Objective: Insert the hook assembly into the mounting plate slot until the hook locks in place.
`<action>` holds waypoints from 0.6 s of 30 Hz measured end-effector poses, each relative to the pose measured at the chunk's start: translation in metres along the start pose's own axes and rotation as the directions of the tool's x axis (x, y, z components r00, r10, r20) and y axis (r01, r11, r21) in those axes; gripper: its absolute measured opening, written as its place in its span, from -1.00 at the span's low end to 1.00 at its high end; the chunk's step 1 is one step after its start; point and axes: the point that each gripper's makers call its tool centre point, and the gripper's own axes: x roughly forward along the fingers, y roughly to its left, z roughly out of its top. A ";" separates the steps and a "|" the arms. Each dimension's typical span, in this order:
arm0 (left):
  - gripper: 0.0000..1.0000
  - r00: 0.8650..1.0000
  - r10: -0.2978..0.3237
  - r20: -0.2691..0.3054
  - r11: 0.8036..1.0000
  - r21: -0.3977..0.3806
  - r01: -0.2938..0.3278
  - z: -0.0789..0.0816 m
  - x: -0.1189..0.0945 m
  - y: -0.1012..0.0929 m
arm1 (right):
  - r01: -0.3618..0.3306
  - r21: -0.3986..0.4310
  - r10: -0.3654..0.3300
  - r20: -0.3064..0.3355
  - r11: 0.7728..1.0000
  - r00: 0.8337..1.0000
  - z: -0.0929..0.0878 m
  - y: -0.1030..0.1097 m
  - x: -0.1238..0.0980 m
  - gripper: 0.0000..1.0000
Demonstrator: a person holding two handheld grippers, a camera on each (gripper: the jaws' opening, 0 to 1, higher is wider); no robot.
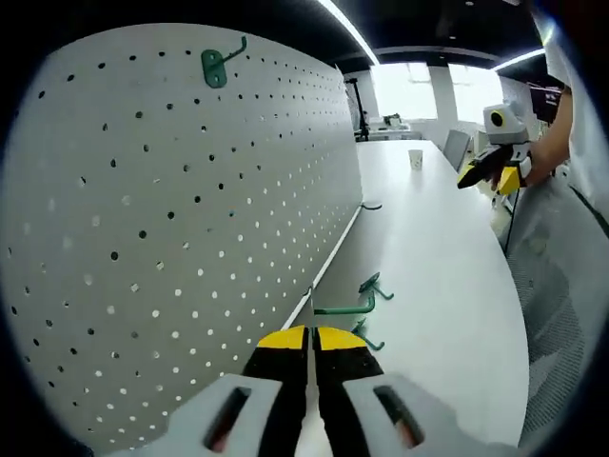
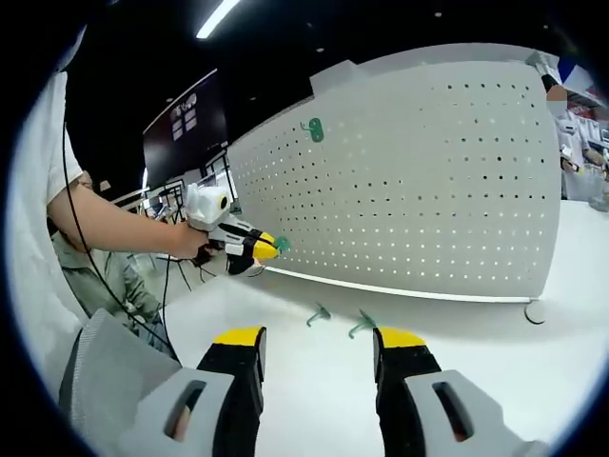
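Green hook (image 1: 344,308) pinched in left hand-held gripper (image 1: 311,339)

No text, label, brand, number or sign can be read in either view. In the right gripper view a dark wall screen (image 2: 186,129), up and to the left of the open yellow-tipped jaws, carries pale marks in rows, too small and blurred to make out as letters or figures. In the left gripper view the small paper cup (image 1: 416,159) far ahead of the closed jaws on the white table (image 1: 447,248) shows no legible print. The pegboard (image 2: 419,181) bears only holes, with no printed marking on it.
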 end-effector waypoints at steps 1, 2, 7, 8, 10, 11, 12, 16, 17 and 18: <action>-0.97 0.999 0.004 0.036 1.000 -0.017 -0.003 0.006 0.000 0.000 | 0.001 0.010 -0.001 0.008 1.000 1.000 0.001 0.000 0.000 -0.13; -0.97 0.998 0.007 0.058 0.999 -0.042 -0.005 0.009 0.000 -0.001 | 0.004 0.012 -0.004 0.013 1.000 1.000 0.002 -0.001 -0.001 -0.13; -0.97 0.993 0.052 0.107 0.996 -0.078 -0.044 0.020 -0.011 0.001 | 0.004 0.006 -0.005 0.026 1.000 1.000 0.006 -0.001 -0.002 -0.13; -0.97 0.990 0.069 0.119 0.993 -0.102 -0.057 0.023 -0.013 0.003 | 0.004 0.006 -0.004 0.026 1.000 1.000 0.006 -0.001 -0.002 -0.13; -0.97 0.984 0.095 0.148 0.989 -0.129 -0.076 0.028 -0.018 0.005 | 0.005 0.006 -0.005 0.031 1.000 1.000 0.007 -0.001 -0.003 -0.13; -0.97 0.984 0.098 0.151 0.988 -0.129 -0.079 0.029 -0.019 0.005 | 0.004 0.007 -0.004 0.034 1.000 0.999 0.007 -0.001 -0.003 -0.13; -0.97 0.983 0.102 0.155 0.988 -0.129 -0.082 0.029 -0.021 0.004 | 0.003 0.006 -0.004 0.036 1.000 0.999 0.008 0.000 -0.003 -0.14; -0.97 0.973 0.131 0.189 0.981 -0.167 -0.099 0.035 -0.026 0.002 | 0.001 0.004 -0.002 0.044 1.000 0.999 0.010 0.001 -0.004 -0.14; -0.97 0.973 0.134 0.190 0.981 -0.167 -0.102 0.035 -0.026 0.001 | 0.000 0.002 0.000 0.047 1.000 0.999 0.011 0.002 -0.004 -0.14; -0.97 0.972 0.138 0.191 0.980 -0.166 -0.106 0.036 -0.027 0.000 | -0.002 0.001 0.002 0.050 1.000 0.999 0.011 0.002 -0.004 -0.14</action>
